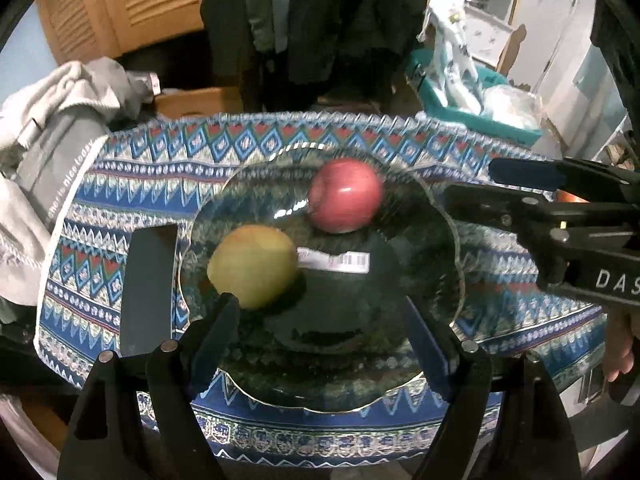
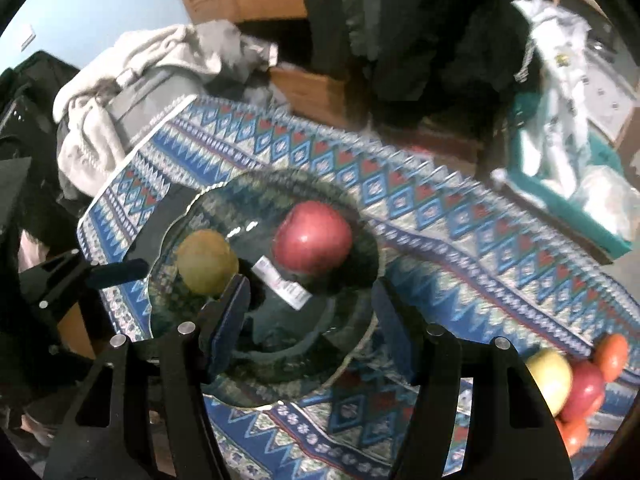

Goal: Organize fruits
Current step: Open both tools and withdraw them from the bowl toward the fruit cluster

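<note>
A red apple [image 1: 346, 196] and a yellow apple [image 1: 253, 266] sit apart on a dark glass plate [image 1: 424, 280], a barcode sticker [image 1: 340, 261] between them, the plate resting on a blue patterned cloth [image 1: 160, 176] over the tabletop. The left gripper [image 1: 320, 332] hangs over the plate's near side with fingers spread and nothing between them, its left finger [image 1: 218, 332] just beside the yellow apple; the right gripper [image 2: 310, 320] likewise hovers spread and empty. More fruit [image 2: 576, 380] lies heaped at the cloth's right edge, blurred, perhaps apples and tomatoes; a grey-white bundle of clothes [image 1: 60, 120] sits left, a teal bin [image 1: 480, 112] behind.
</note>
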Tool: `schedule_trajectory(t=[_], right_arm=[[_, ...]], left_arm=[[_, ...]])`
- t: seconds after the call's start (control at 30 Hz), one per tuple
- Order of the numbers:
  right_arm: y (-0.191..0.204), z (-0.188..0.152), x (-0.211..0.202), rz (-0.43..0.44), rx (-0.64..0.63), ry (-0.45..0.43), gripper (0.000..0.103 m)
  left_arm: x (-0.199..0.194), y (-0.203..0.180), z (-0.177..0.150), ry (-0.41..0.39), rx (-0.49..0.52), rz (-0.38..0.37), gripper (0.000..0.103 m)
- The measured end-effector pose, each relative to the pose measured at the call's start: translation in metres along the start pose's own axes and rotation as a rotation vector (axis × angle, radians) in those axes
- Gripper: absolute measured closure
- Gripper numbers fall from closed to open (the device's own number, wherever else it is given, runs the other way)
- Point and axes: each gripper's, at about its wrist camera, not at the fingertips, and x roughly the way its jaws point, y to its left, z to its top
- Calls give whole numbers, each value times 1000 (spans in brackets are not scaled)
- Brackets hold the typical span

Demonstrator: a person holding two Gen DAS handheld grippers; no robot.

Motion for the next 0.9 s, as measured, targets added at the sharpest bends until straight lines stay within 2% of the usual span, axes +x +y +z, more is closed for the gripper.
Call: schedule_trajectory(t=[0.2,0.47,0.9], right_arm=[[-19,-2,-38,-62,16,-69,35],[-51,-12,-88,-104,84,-132,28],[-98,-49,-158,-182,157,-196,25]], left_arm=[[-25,-13,10,-49,-11,-59,18],[-49,-46,20,-88,23,-119,18],[-77,-106,30,-140,119,-169,17]])
